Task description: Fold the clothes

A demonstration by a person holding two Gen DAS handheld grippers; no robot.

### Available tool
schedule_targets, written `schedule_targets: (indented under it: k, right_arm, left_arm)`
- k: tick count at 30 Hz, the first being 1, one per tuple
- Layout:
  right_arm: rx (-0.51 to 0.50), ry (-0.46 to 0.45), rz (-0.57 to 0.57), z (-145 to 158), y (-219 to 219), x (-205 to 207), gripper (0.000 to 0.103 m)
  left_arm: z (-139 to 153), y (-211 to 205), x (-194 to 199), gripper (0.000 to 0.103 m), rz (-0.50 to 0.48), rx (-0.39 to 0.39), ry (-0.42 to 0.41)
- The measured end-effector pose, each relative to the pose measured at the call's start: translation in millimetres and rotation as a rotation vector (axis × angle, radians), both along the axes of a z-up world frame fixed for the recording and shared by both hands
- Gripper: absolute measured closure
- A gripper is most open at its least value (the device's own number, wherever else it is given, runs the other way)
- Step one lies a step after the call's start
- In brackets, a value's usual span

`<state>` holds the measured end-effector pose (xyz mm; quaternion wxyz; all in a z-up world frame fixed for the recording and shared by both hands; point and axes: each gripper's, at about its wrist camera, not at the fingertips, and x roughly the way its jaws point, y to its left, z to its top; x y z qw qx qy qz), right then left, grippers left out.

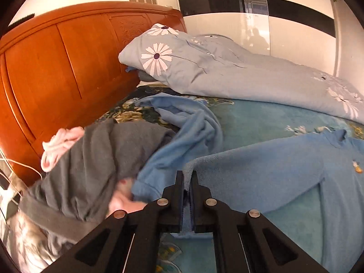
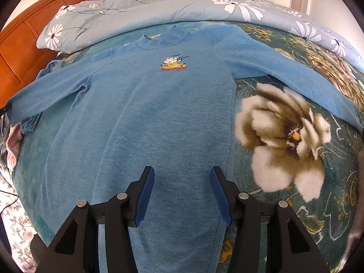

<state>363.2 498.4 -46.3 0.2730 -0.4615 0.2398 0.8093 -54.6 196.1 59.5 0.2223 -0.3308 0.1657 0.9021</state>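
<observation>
By the headboard [image 1: 56,68] at the left lies a heap of unfolded clothes: a grey garment [image 1: 91,159] over something pink [image 1: 59,145], with another blue piece [image 1: 188,122] crumpled beside it. None of that looks touched yet. The left tool [image 1: 187,177] is clamped on the cuff of the blue top's left sleeve [image 1: 250,166], which stretches out toward the heap. The top [image 2: 159,104] itself lies face up and spread flat on the bed's flowered blanket [image 2: 284,136], collar toward the quilt [image 2: 182,6], cartoon print [image 2: 174,63] showing. Above its lower body hangs the right tool [image 2: 182,188], fingers apart, gripping nothing. The far sleeve [image 2: 284,68] lies out to the right, untouched. So I'd judge the folding barely begun: the top is laid out, no fold made, and the heap waits.
</observation>
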Motion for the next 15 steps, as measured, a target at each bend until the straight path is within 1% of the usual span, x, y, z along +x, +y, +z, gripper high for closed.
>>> schedule_targets:
  k: [2,5,7,9,10,11,12,13,14,15]
  right_arm:
    - [0.000,-0.005,-0.007,-1,1,0,0.050]
    - [0.000,-0.013,-0.013,-1,3,-2,0.050]
    - [0.002,-0.020,-0.013,1,3,-1,0.050]
    - [0.004,-0.025,-0.018,5,2,2,0.050]
    - [0.006,-0.024,-0.021,8,2,4,0.050]
    - [0.010,-0.019,-0.024,11,1,9,0.050]
    - [0.016,-0.014,-0.030,14,0,15,0.050]
    - [0.023,-0.011,-0.040,17,-1,22,0.050]
    - [0.026,-0.007,-0.053,20,-1,30,0.050]
    - [0.023,-0.002,-0.070,21,-2,40,0.050]
  left_arm:
    - [-5,12,-24,0.098,0.013,-0.050,0.006]
    - [-24,25,-53,0.097,0.032,-0.099,-0.031]
    - [-40,29,-64,0.094,0.044,-0.117,-0.062]
    - [-47,28,-68,0.094,0.030,-0.090,-0.106]
    - [-47,25,-66,0.090,0.034,-0.082,-0.124]
    - [-45,21,-63,0.079,0.046,-0.066,-0.133]
    - [-41,13,-59,0.071,0.064,-0.044,-0.130]
    - [-35,4,-53,0.056,0.085,-0.015,-0.123]
    - [-29,-6,-45,0.048,0.105,0.014,-0.115]
    - [-24,-14,-36,0.046,0.112,0.038,-0.109]
